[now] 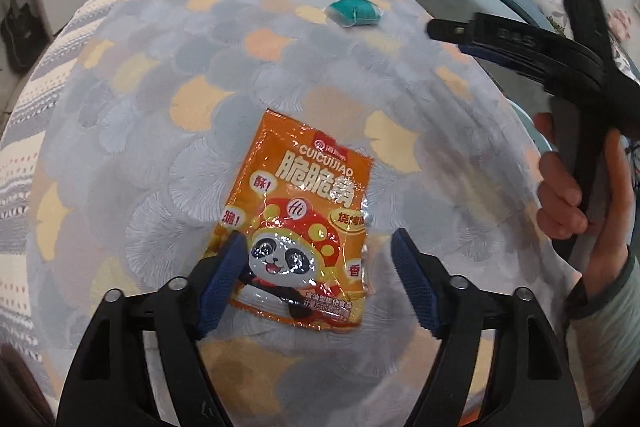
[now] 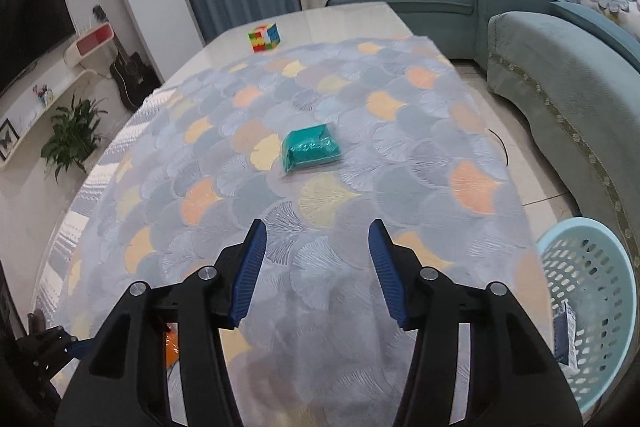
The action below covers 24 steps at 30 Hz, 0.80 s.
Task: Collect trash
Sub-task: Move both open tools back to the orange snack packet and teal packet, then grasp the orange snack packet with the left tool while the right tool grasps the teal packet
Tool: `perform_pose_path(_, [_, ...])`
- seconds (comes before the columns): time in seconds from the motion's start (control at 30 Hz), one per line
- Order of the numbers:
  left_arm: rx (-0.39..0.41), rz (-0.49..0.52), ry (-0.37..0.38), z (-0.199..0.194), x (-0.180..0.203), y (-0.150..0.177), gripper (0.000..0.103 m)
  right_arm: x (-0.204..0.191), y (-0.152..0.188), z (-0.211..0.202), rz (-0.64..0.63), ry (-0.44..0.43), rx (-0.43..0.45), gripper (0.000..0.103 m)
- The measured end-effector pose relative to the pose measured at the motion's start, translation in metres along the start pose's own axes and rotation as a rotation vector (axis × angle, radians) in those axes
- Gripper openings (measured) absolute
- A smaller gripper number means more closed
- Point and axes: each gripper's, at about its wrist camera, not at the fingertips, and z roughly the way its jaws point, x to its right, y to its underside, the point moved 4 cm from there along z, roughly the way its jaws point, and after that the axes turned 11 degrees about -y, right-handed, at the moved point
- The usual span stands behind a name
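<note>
My left tool (image 1: 316, 239) gapes empty astride the snack bag (image 1: 298, 223); right tool (image 2: 316, 239) half-open, empty. Slick foil may slide off the bench (image 1: 160, 67) when I close.

Both claws stood open, angled downward.

The left claw (image 1: 316, 247) tilted steeply down, its blue pads spread wide and pressing on nothing. The right claw (image 2: 316, 239) pointed forward and down at a gentler slant, its pads parted with nothing between them. In the left wrist view, the person's right hand (image 1: 576, 203), in a grey-green sleeve, gripped that claw's black handle.
</note>
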Motion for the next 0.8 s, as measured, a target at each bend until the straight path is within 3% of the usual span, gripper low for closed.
perform_pose_path(0.13, [0.001, 0.025, -0.005, 0.005, 0.003, 0.001, 0.085, 0.004, -0.007, 0.021, 0.037, -0.024, -0.026, 0.051])
perform_pose_path(0.23, [0.007, 0.041, -0.047, 0.005, 0.006, 0.002, 0.086, 0.005, -0.017, 0.034, 0.039, -0.004, -0.022, 0.069])
perform_pose_path(0.4, [0.02, 0.037, -0.098, 0.007, 0.0, 0.001, 0.067, 0.004, -0.038, 0.067, 0.009, 0.045, -0.045, 0.082])
perform_pose_path(0.73, [0.06, 0.031, -0.098, 0.005, -0.006, 0.003, 0.058, 0.009, -0.062, 0.115, -0.015, 0.082, -0.107, 0.083])
perform_pose_path(0.8, [0.066, 0.031, -0.086, 0.004, -0.006, 0.003, 0.053, 0.007, -0.062, 0.121, -0.033, 0.11, -0.127, 0.078])
